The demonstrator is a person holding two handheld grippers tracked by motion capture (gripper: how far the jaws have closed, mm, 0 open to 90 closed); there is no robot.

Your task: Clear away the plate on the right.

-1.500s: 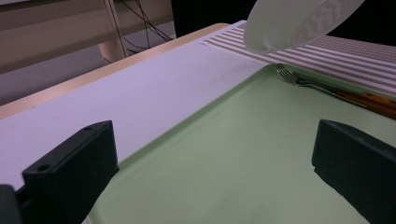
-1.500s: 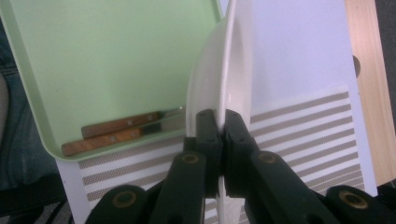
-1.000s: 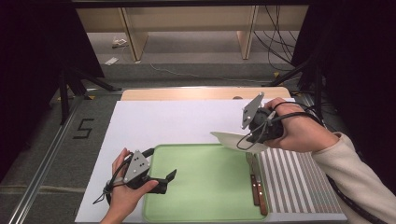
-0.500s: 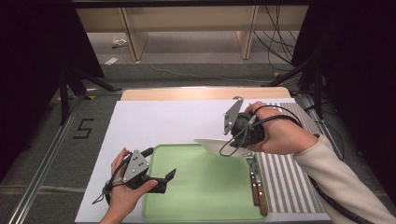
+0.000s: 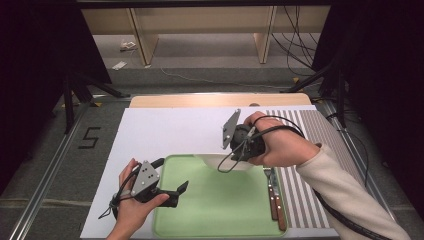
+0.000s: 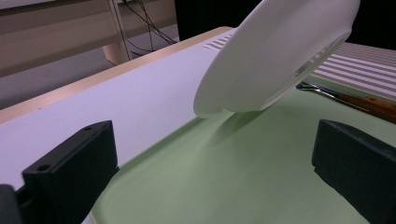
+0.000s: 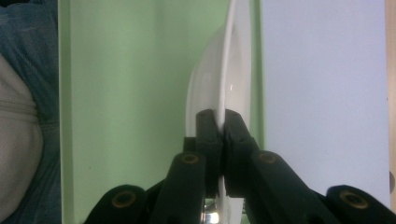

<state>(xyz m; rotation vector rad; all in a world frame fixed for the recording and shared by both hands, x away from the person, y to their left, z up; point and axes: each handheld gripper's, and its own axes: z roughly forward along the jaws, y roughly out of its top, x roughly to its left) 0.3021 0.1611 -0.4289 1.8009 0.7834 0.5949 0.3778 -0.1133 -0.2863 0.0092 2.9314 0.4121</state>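
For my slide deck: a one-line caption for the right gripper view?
Right tongs clamp a white plate's rim above the green tray.

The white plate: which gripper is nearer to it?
Right. The right gripper is clamped on the white plate at its rim, over the green tray; the left gripper sits apart at the tray's left edge.

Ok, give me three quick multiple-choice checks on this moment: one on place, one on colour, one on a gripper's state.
1. The white plate hangs over:
A. the far edge of the green tray
B. the striped mat
C. the floor

2. The tray is:
A. blue
B. green
C. red

3. The right gripper is:
A. open and empty
B. shut on the knife
C. shut on the plate's rim

Key: 1 A, the high view shows it at the tray's far edge; 2 B, plainly green; 3 C, its fingers pinch the rim.
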